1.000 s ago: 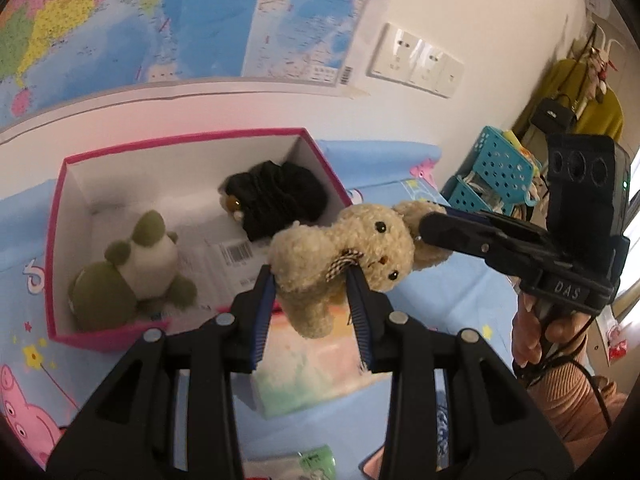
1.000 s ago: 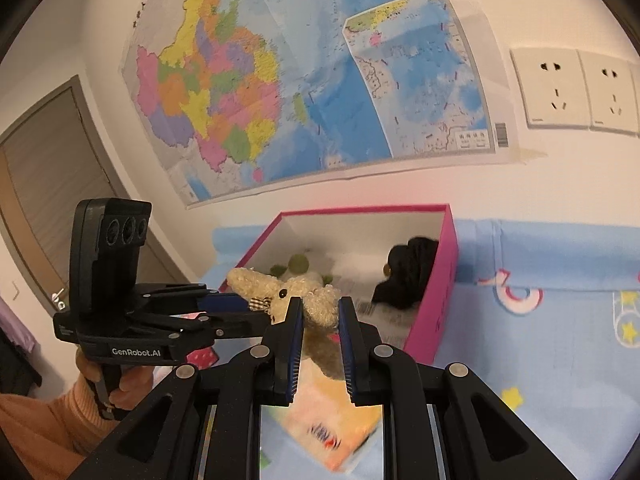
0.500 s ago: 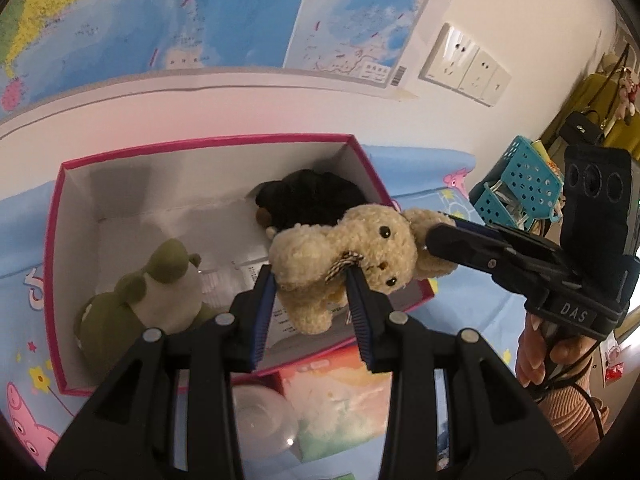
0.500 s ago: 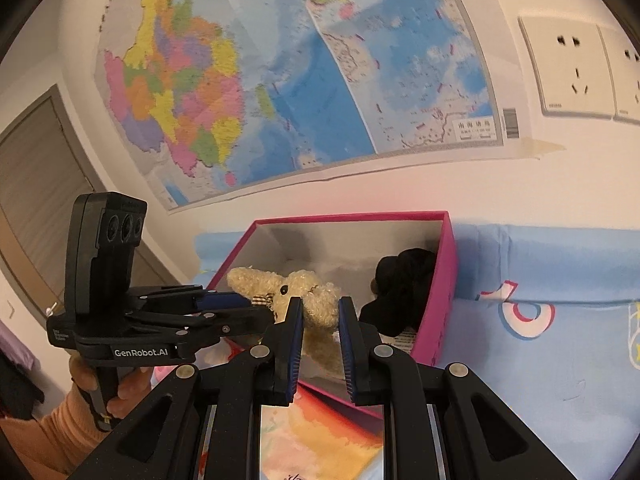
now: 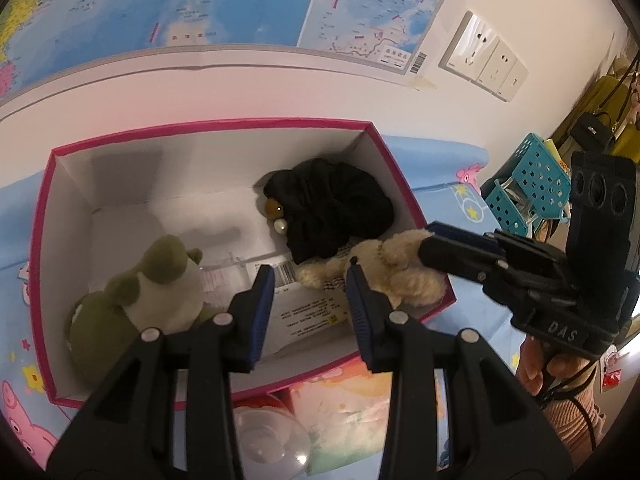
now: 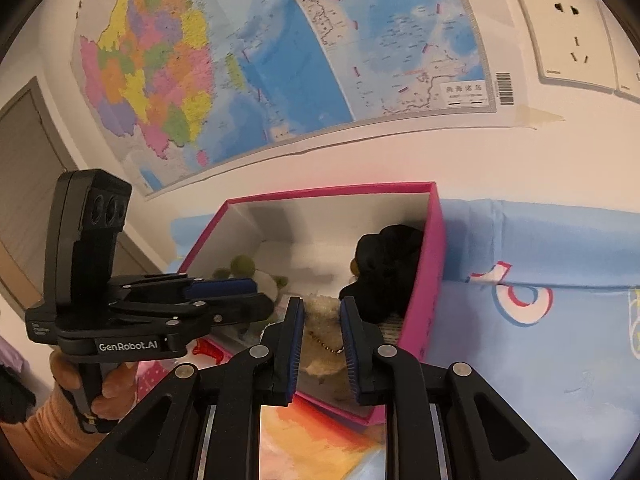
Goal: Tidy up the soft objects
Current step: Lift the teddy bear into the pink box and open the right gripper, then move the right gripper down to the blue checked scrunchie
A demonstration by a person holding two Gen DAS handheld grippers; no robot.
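Observation:
A pink box with white inside (image 5: 208,126) (image 6: 434,248) sits on the blue sheet. In it lie a green plush frog (image 5: 140,292) (image 6: 244,266) at the left and a black plush (image 5: 332,208) (image 6: 384,276) at the right. A beige teddy bear (image 5: 384,270) (image 6: 322,320) lies inside the box by its near right wall. My right gripper (image 6: 320,334) (image 5: 440,246) is shut on the bear. My left gripper (image 5: 310,292) (image 6: 240,294) is open and empty above the box, just left of the bear.
A wall map and sockets (image 5: 484,60) are behind the box. A blue perforated basket (image 5: 528,188) stands at the right. A colourful packet (image 5: 344,412) (image 6: 316,436) and a clear plastic dome (image 5: 268,436) lie in front of the box.
My left gripper has opened and let go of the bear. The bear, still held by my right gripper, has dropped down into the box. Both grippers moved closer to the box.

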